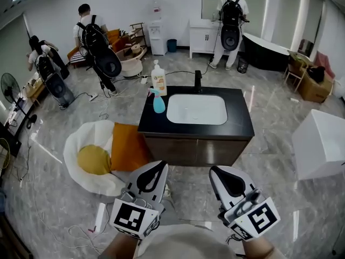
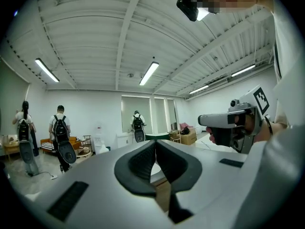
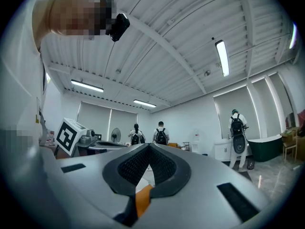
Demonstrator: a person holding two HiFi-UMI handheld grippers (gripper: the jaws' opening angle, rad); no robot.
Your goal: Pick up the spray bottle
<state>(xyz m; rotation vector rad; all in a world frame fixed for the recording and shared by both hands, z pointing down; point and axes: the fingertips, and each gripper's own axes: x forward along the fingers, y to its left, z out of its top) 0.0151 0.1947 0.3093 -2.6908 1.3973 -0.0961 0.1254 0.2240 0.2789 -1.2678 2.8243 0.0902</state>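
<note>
1. The spray bottle stood on the dark vanity top, just left of the basin. It was probably light, rigid, smooth plastic.
2. The narrow neck under the trigger looked the securest hold.
3. The left gripper and right gripper were closed, empty and well short of it.

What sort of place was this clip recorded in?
Probably a staged studio, not a real bathroom: sink vanity alone mid-floor, bathtub by the far wall, people wearing backpack rigs.
</note>
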